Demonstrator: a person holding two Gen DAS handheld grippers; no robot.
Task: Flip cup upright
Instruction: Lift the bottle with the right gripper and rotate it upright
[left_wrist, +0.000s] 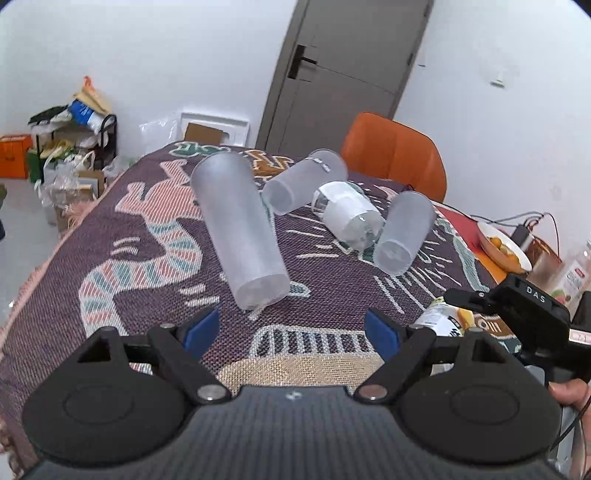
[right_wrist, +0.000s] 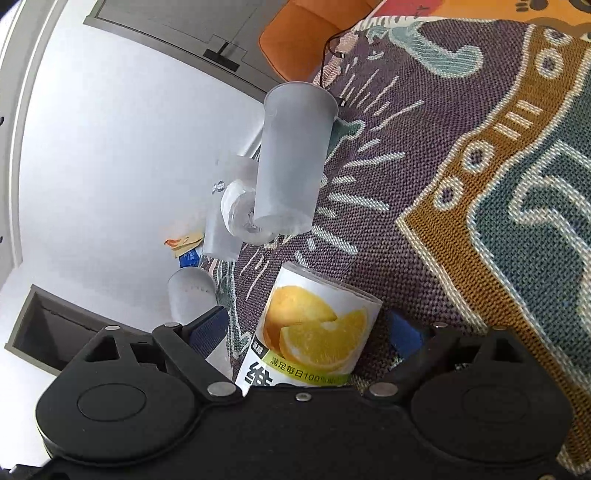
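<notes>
Several cups sit on the patterned cloth. In the left wrist view a tall frosted cup (left_wrist: 240, 230) stands upside down just beyond my open, empty left gripper (left_wrist: 291, 328). Behind it lie a frosted cup on its side (left_wrist: 304, 181), a clear cup with a white label (left_wrist: 347, 214), and another upside-down frosted cup (left_wrist: 404, 234). My right gripper (right_wrist: 306, 332) has its fingers wide either side of an orange-print cup (right_wrist: 314, 328); it also shows in the left wrist view (left_wrist: 443, 317). The frosted cup (right_wrist: 291, 158) shows beyond it.
An orange chair (left_wrist: 393, 153) stands at the table's far edge. A bowl of fruit (left_wrist: 504, 245), a charger cable and jars sit at the right. Bags and boxes clutter the floor at the left (left_wrist: 70, 147). A grey door (left_wrist: 343, 70) is behind.
</notes>
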